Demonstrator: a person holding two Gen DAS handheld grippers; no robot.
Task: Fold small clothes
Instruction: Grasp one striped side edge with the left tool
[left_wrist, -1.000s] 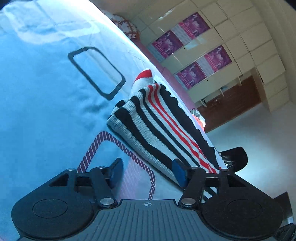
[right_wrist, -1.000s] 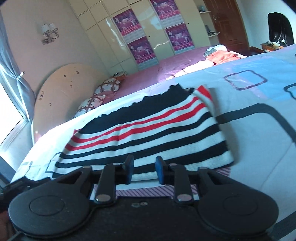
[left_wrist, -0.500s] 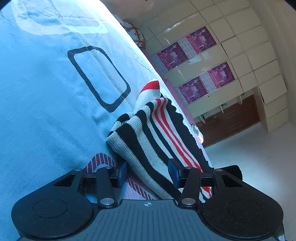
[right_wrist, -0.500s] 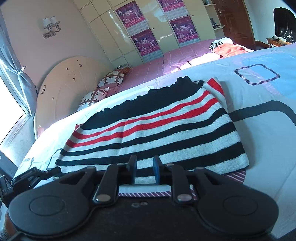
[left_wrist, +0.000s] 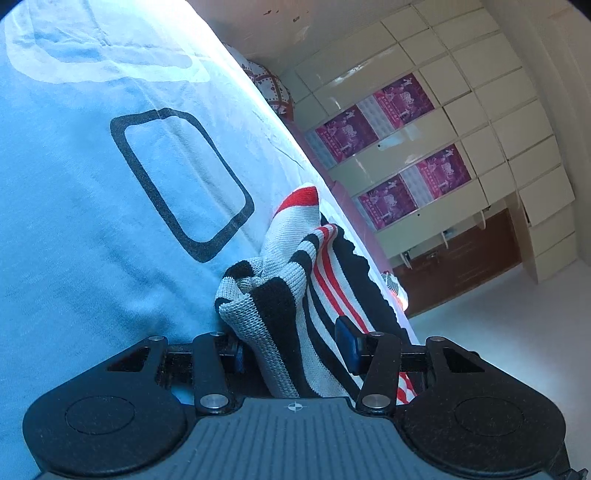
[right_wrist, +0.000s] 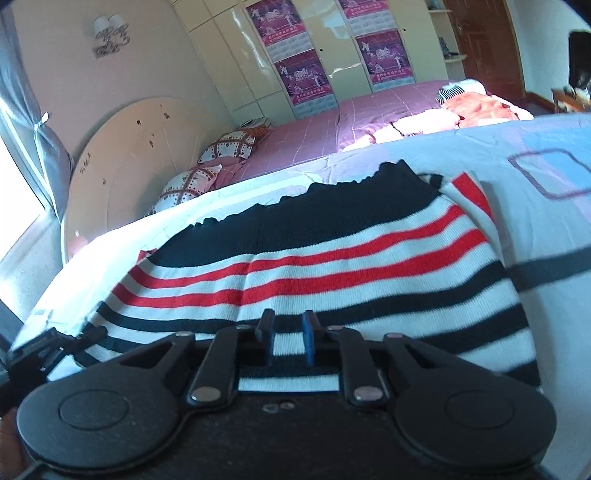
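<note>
The striped sweater (right_wrist: 332, 258) lies flat on the bed (left_wrist: 74, 221), which now sits closer in both views than a second ago. At its near hem the right claw (right_wrist: 288, 338) has just been closing and pinches the knit; at its corner the left claw (left_wrist: 291, 347) gapes around a bunched fold, likely readying the fold.

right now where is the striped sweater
The striped sweater lies on the blue bedsheet, filling the middle of the right wrist view just ahead of the right gripper; the pink bed lies beyond it.
</note>
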